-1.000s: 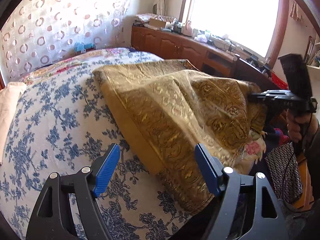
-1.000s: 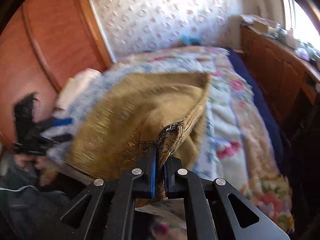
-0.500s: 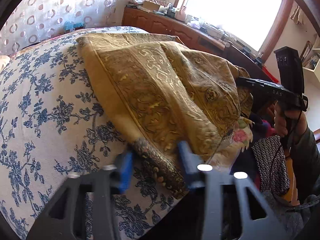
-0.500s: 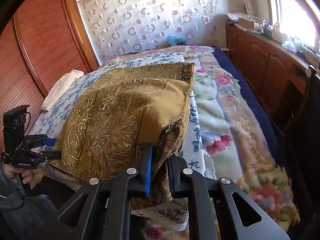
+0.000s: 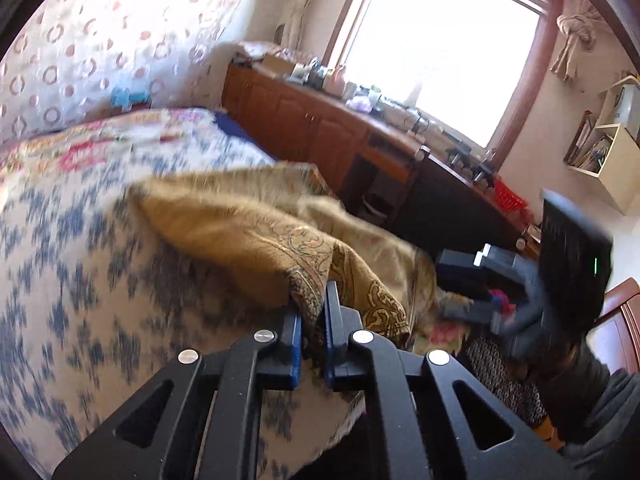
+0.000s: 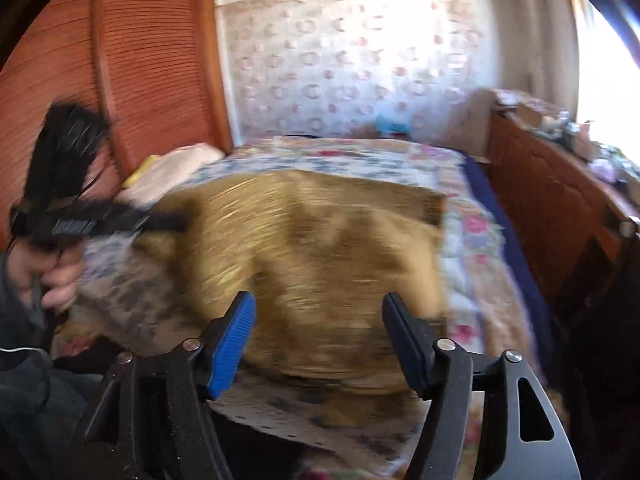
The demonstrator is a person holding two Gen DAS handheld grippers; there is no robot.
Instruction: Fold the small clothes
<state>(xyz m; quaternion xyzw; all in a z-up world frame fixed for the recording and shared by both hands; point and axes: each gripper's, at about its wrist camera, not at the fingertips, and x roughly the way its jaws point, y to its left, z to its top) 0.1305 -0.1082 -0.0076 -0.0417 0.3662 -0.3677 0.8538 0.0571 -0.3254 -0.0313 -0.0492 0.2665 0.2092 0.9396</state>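
The gold cloth (image 5: 256, 236) lies rumpled on the bed, a woven, brocade-like piece with paisley scrollwork and a darker patterned border, its plain mustard underside showing where a flap is turned over. It sits near the foot-side edge of the mattress, bunched into soft humps. In the right wrist view the same cloth (image 6: 320, 248) is smeared by motion blur, so its pattern can't be read there, only a broad tan-and-brown mass.

The left gripper (image 5: 312, 328) has a corner of the cloth pinched: its blue ribbed pads (image 5: 295, 340) are drawn close together with the dark border edge squeezed between them. The right gripper (image 6: 318, 344) stands wide apart, blue-faced pad on one side, black on the other, nothing between the fingers, with the cloth just beyond them.

Under the cloth is a white bedspread with blue flowers (image 5: 72, 248), and past it a quilt with pink roses (image 6: 472, 232). A pale pillow (image 6: 180, 164) rests by the slatted wooden headboard (image 6: 132, 68). Along the far wall runs a wooden cabinet (image 5: 304, 128) below a bright window (image 5: 440, 40).
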